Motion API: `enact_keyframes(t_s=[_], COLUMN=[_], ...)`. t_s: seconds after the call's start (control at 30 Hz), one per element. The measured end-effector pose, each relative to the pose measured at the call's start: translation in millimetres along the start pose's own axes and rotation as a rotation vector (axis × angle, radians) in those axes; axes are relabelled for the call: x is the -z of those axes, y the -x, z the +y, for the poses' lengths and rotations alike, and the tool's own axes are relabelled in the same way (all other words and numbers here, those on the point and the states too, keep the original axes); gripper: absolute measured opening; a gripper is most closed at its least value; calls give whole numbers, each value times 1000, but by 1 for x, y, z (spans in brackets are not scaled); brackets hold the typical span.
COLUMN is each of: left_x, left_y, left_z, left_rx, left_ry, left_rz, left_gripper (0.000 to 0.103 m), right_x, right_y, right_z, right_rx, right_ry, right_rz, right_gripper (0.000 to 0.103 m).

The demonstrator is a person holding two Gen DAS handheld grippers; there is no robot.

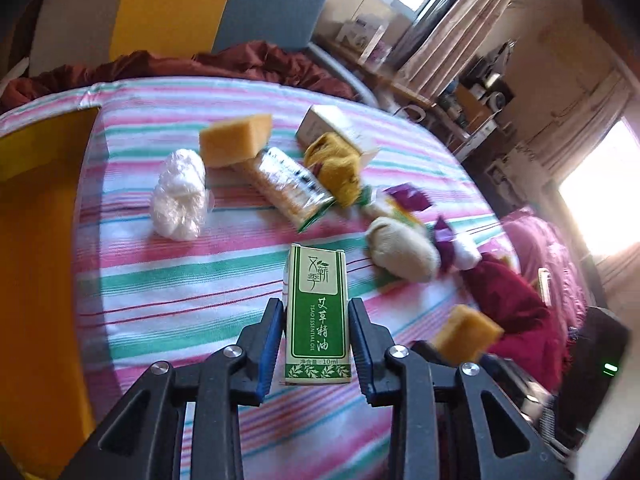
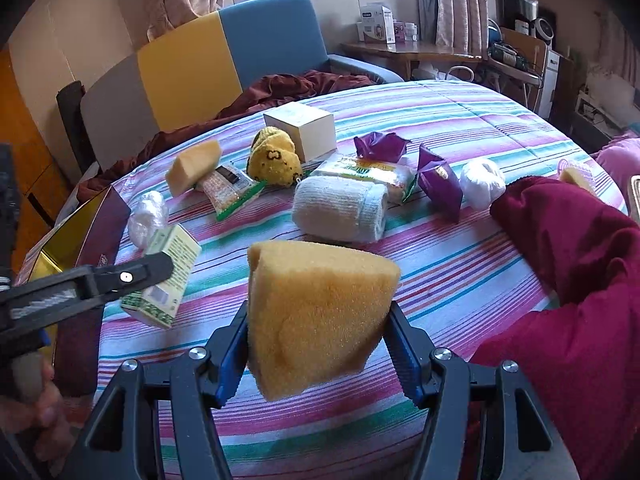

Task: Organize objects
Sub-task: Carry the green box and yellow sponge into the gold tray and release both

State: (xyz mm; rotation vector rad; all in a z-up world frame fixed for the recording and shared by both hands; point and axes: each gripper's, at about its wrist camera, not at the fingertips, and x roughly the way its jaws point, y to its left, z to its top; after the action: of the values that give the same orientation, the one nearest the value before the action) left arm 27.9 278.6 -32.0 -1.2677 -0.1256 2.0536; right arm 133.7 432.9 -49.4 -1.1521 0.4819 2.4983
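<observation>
Left gripper (image 1: 316, 320) pinching a green box (image 1: 318, 320), right gripper (image 2: 318, 320) squeezing a yellow sponge (image 2: 316, 312), both above the striped bedcover (image 2: 460, 280)

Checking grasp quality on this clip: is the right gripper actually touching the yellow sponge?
Touching. The right wrist view shows the right gripper with both blue pads pressed against the sides of the yellow sponge, which is held up off the striped bedspread.

Two low wrist views, close over one shared striped bedspread (image 1: 168, 280).
</observation>
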Motion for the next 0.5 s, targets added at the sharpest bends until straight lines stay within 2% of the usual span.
enact_keyframes(t_s=[0.1,0.23,0.37,0.5], left_x=[-3,-9,-5,-1], left_y=[26,55,81,106], left_z=[-1,15,47,91], left_rx=[-9,-22,-71,-127], left_ry=[-38,-26,-9,52], left_rz=[-60,-108,-155,-191], left_gripper=[33,33,33,33], right_x=[2,2,-3,-10], right_y=[-2,-1,8,29], right_z=[7,23,41,63], right_rx=[-2,-19,-50,-89], right_ry=[14,44,63,93], right_rz=[9,6,-17,-82], right_gripper=[63,63,63,63])
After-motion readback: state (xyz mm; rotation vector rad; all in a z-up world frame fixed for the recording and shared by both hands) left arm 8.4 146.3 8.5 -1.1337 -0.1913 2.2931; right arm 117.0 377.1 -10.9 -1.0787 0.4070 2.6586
